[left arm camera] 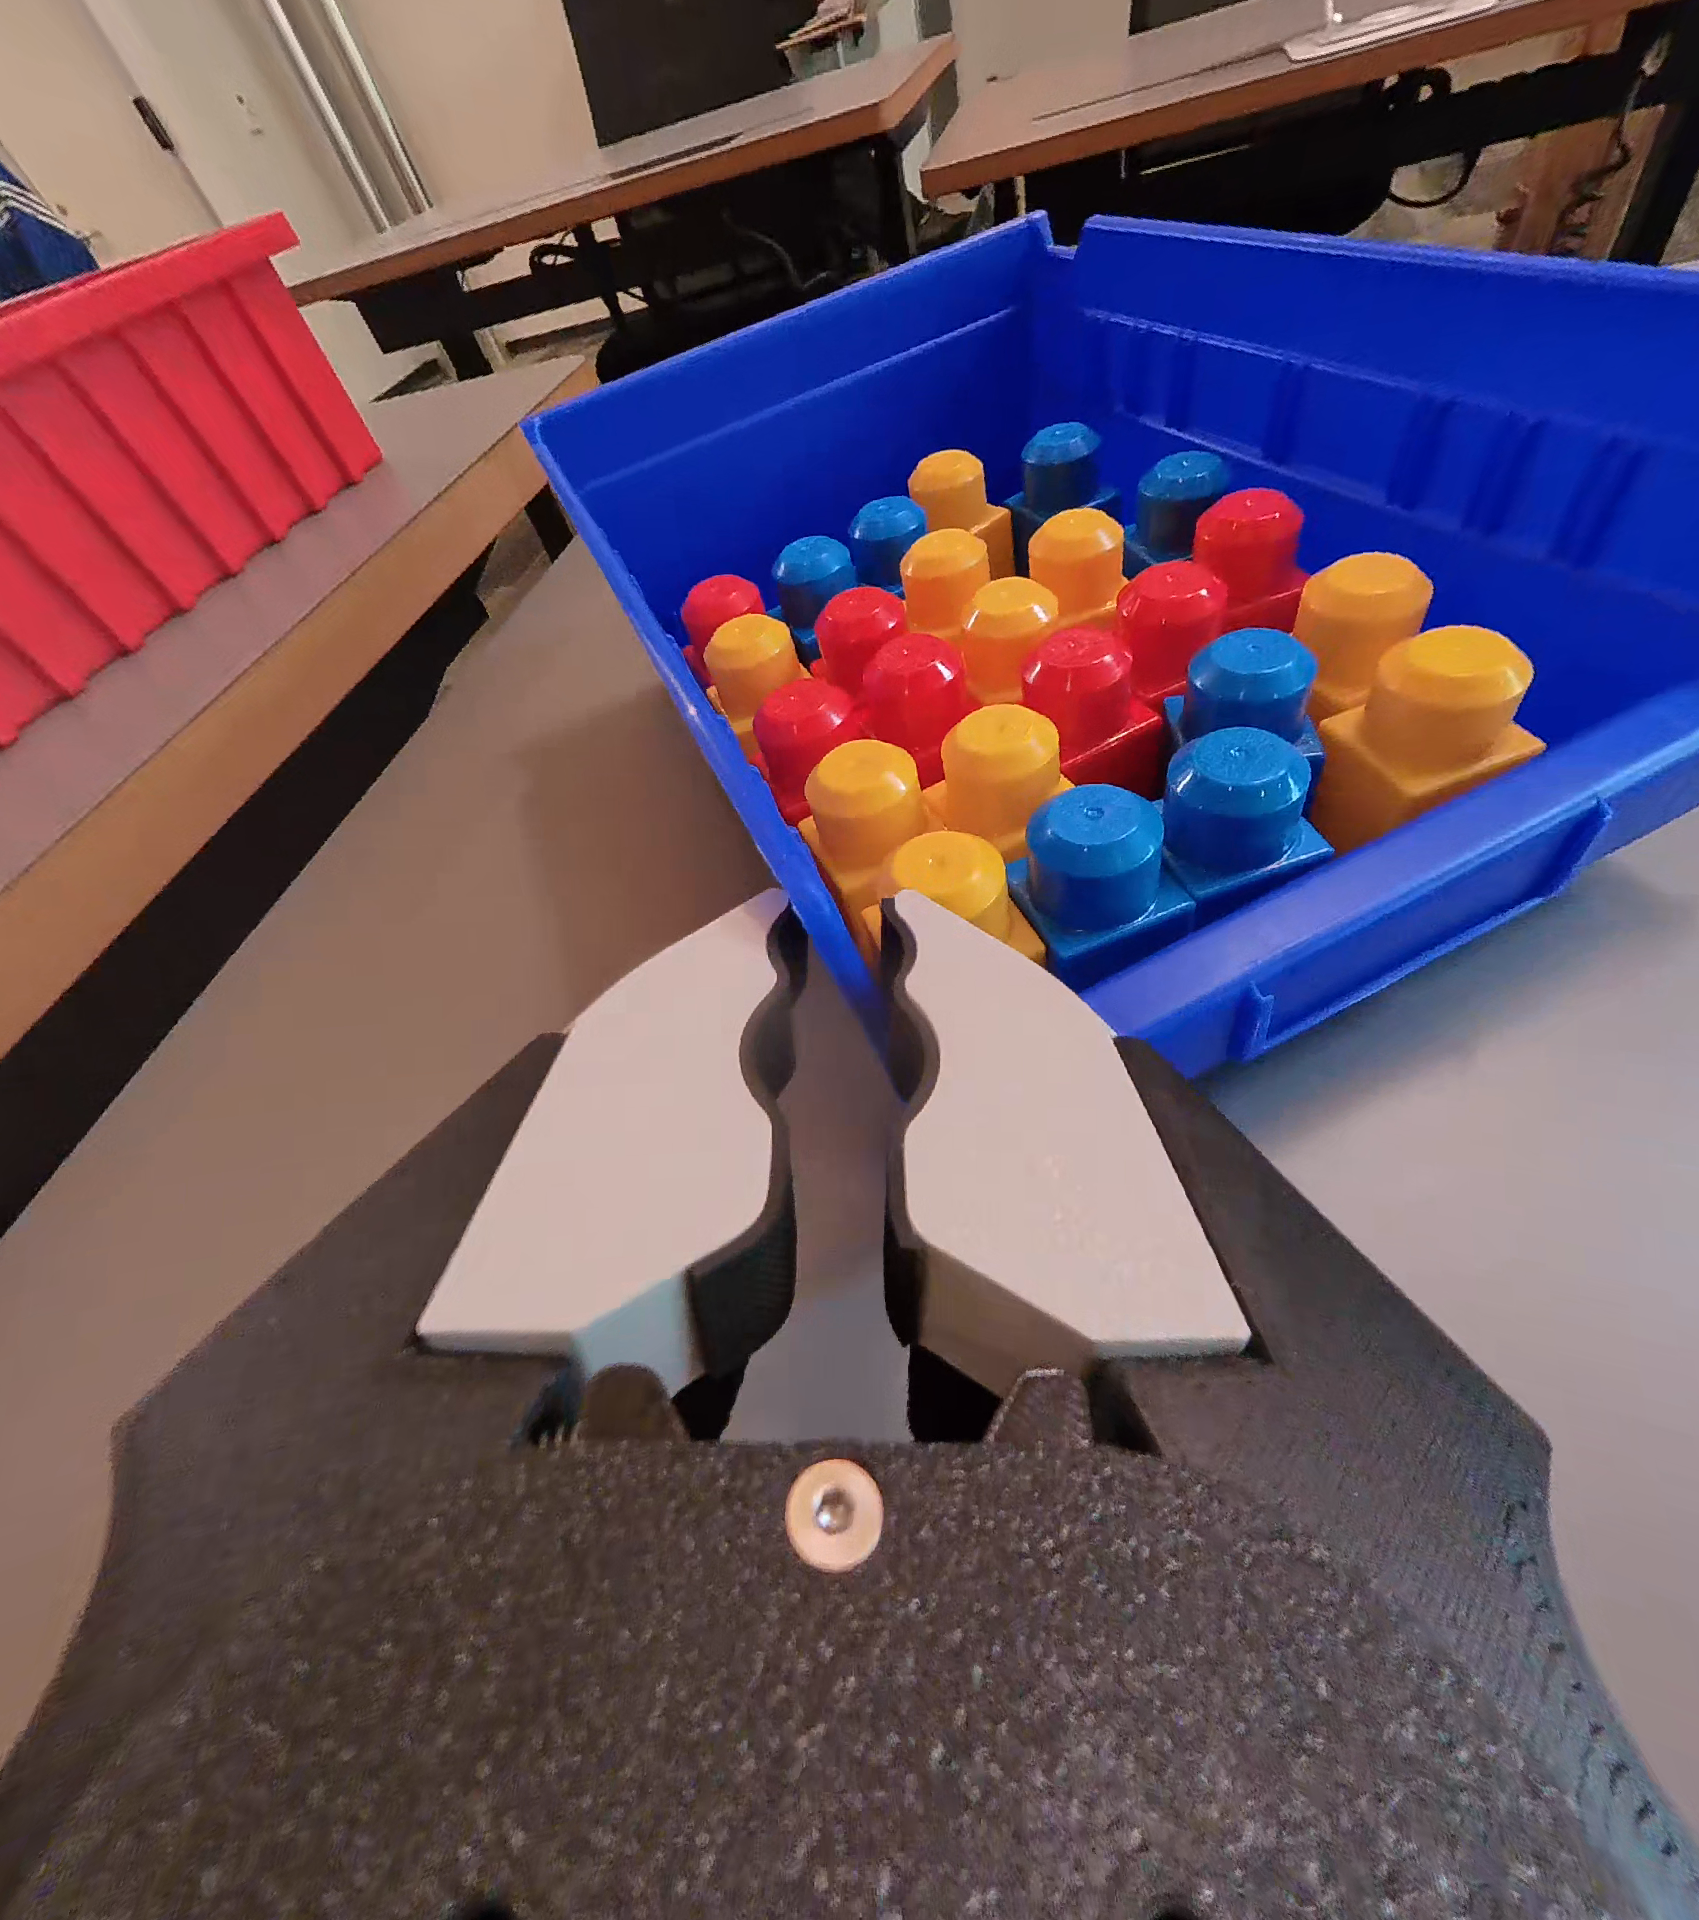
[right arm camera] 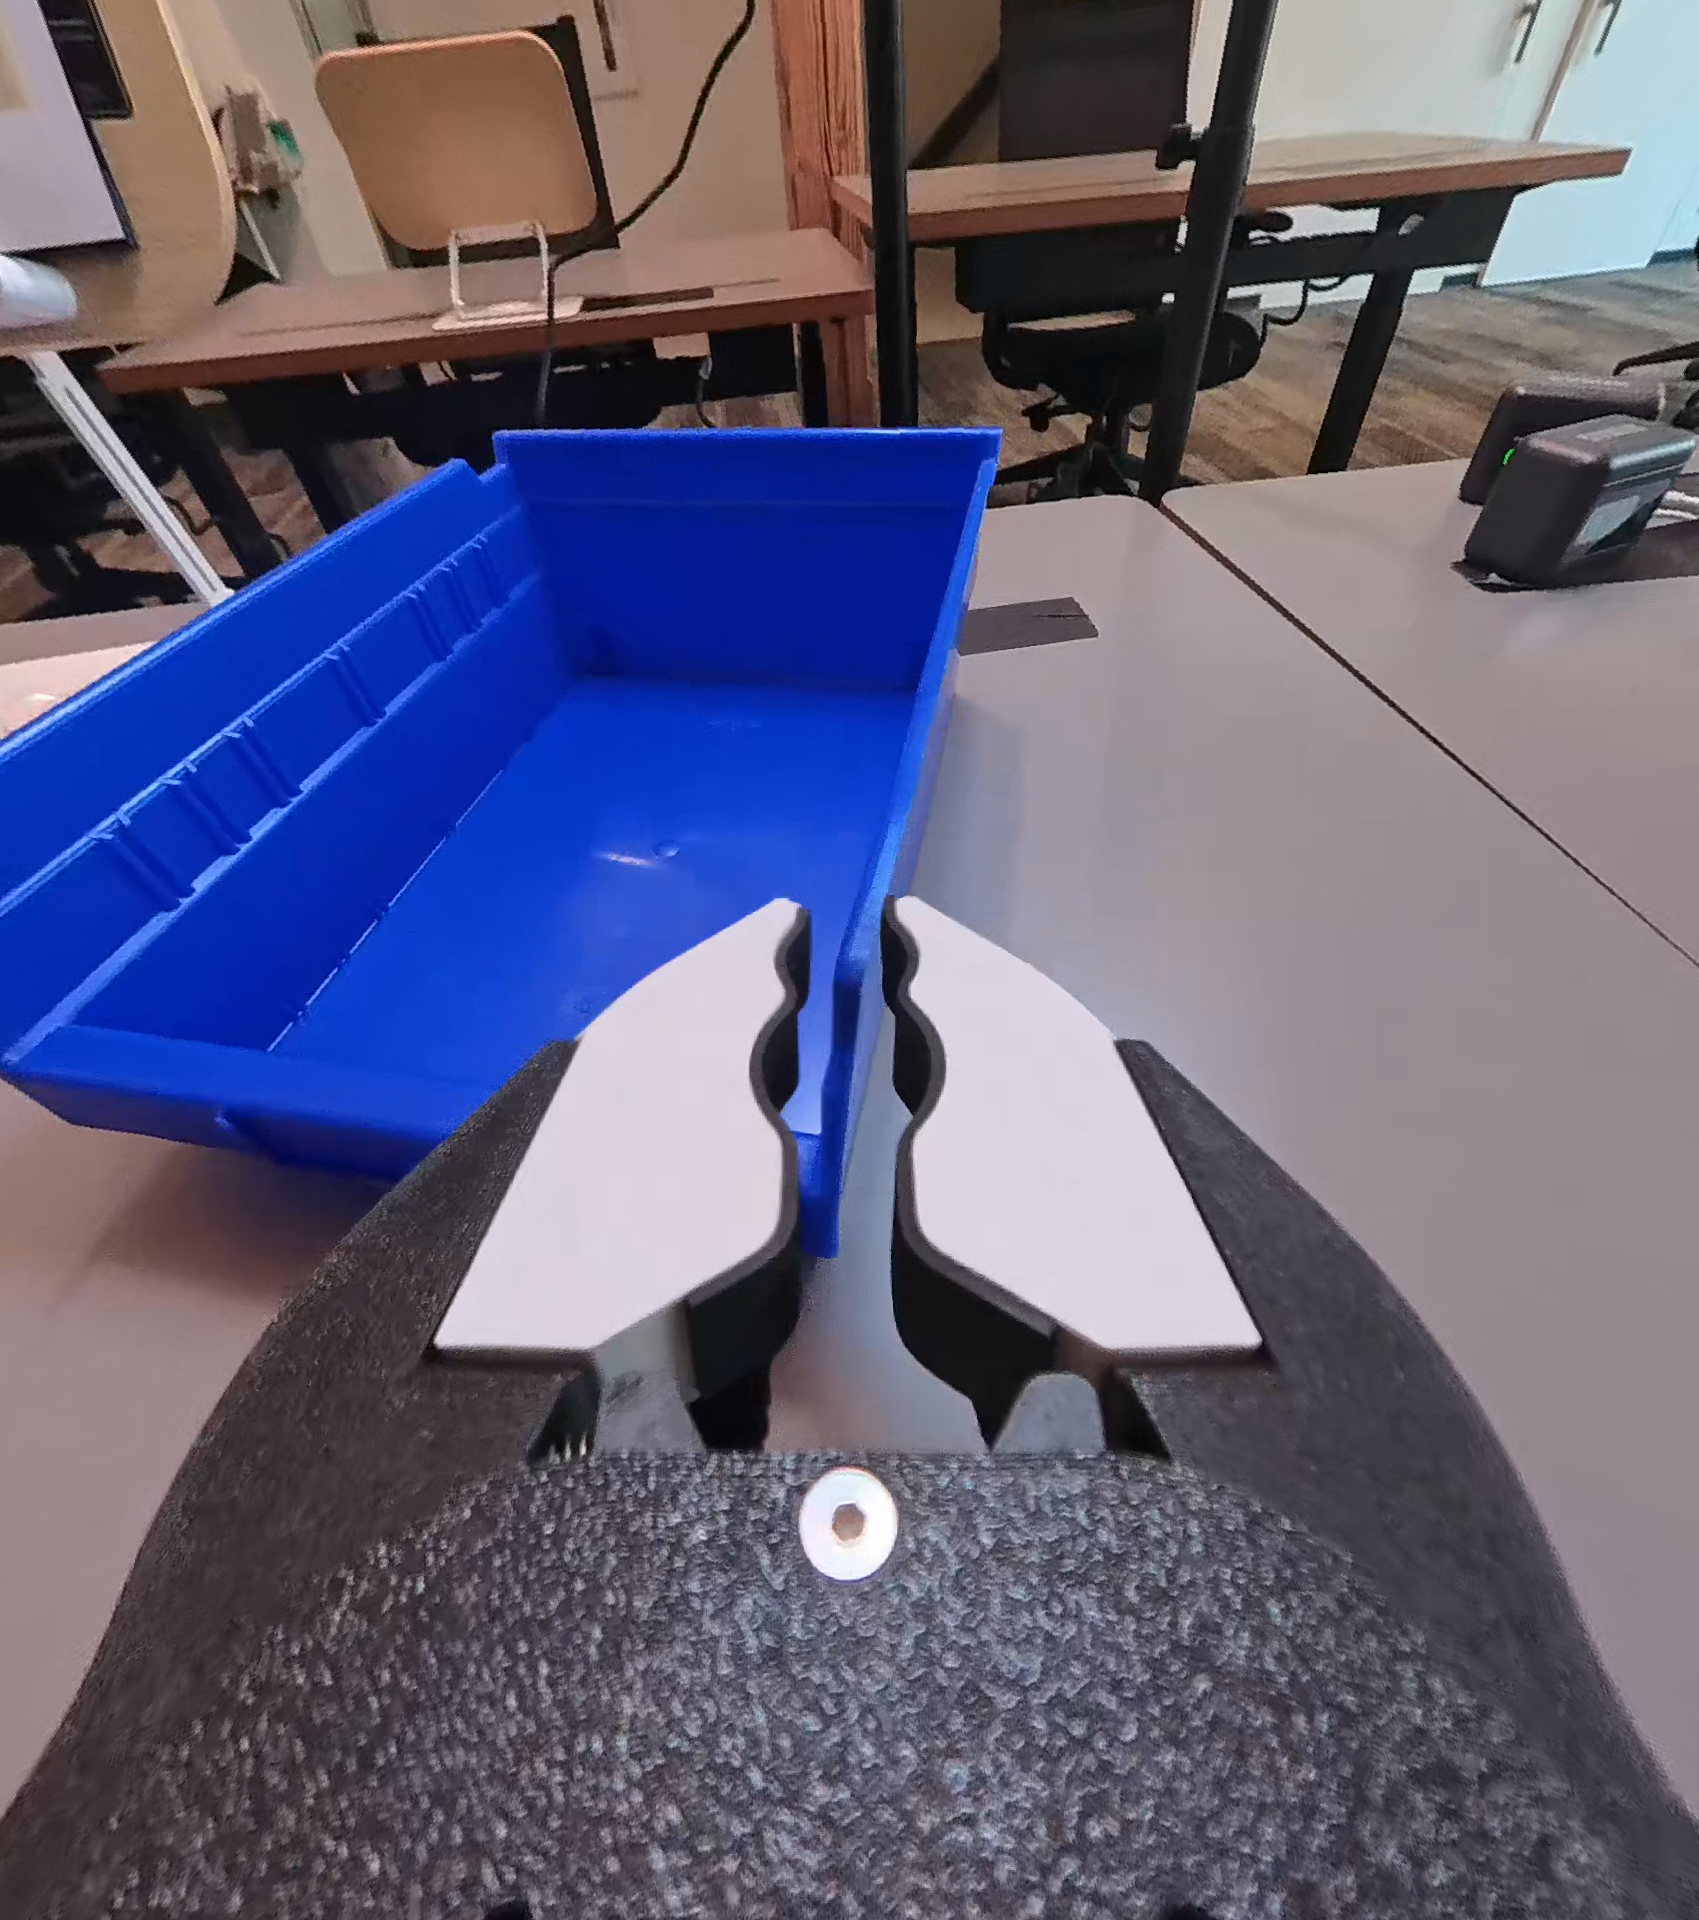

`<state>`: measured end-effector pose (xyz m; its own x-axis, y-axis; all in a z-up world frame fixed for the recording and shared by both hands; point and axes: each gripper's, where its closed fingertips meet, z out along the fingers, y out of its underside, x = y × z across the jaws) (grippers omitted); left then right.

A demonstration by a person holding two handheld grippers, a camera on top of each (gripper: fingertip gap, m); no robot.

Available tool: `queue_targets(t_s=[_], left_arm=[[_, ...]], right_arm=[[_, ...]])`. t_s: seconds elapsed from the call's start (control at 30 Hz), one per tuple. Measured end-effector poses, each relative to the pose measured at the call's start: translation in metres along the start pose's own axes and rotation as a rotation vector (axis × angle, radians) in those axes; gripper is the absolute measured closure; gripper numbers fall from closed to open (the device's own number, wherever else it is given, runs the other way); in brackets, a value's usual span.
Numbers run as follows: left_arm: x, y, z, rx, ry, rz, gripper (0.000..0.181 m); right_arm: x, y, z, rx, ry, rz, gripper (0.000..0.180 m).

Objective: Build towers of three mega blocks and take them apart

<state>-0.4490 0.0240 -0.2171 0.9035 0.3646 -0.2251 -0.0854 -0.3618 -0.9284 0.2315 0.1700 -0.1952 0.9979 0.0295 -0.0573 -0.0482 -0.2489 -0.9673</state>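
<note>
Item one: blue bin [left arm camera: 1240,997], seen in the left wrist view, standing on the grey surface [left arm camera: 1447,1299] and filled with blocks [left arm camera: 1084,717] in red, yellow and blue, packed upright with studs up, in rows from the near wall toward the middle; the far part of the bin is bare. No block is stacked on another as far as the view shows. Item two: a blue bin [right arm camera: 201,790] in the right wrist view, with nothing in it, on the same kind of grey surface [right arm camera: 1292,883]; whether it is a second bin or the bare end of the first cannot be told. Item three: red bin [left arm camera: 97,468] on a neighbouring surface, contents hidden. Left gripper [left arm camera: 837,904]: jaws narrowly parted, holding nothing, poised just over the near corner of the filled bin. Right gripper [right arm camera: 845,914]: jaws likewise narrowly parted and empty, over the near right wall of the bare bin. Progress, as a judgement: no tower stands anywhere and no block is in hand, so building and taking apart appear wholly ahead.
</note>
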Motion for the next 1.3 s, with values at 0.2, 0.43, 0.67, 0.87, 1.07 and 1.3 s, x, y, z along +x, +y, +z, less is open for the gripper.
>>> queue_targets(t_s=[0.2,0.43,0.67,0.87,1.07,1.3], left_arm=[[-0.007,0.004,-0.006,-0.028,-0.020,-0.002,0.169],[-0.009,0.007,-0.014,-0.013,-0.040,0.054,0.169],[-0.009,0.006,-0.015,0.014,-0.011,0.012,0.165],[-0.010,0.002,-0.017,0.040,0.000,0.021,0.169],[-0.016,0.005,-0.017,-0.015,-0.052,0.003,0.172],[-0.042,0.012,-0.021,-0.041,-0.111,-0.118,0.176]], right_arm=[[-0.011,0.002,-0.001,-0.016,-0.011,-0.065,0.170],[-0.028,0.003,-0.002,-0.024,-0.046,-0.133,0.167],[-0.029,-0.013,-0.007,0.074,-0.065,-0.113,0.151],[-0.030,-0.017,-0.008,0.094,-0.071,-0.104,0.142],[-0.019,0.002,0.002,-0.015,-0.059,-0.023,0.137],[-0.027,0.025,0.012,-0.142,-0.134,0.016,0.157]])
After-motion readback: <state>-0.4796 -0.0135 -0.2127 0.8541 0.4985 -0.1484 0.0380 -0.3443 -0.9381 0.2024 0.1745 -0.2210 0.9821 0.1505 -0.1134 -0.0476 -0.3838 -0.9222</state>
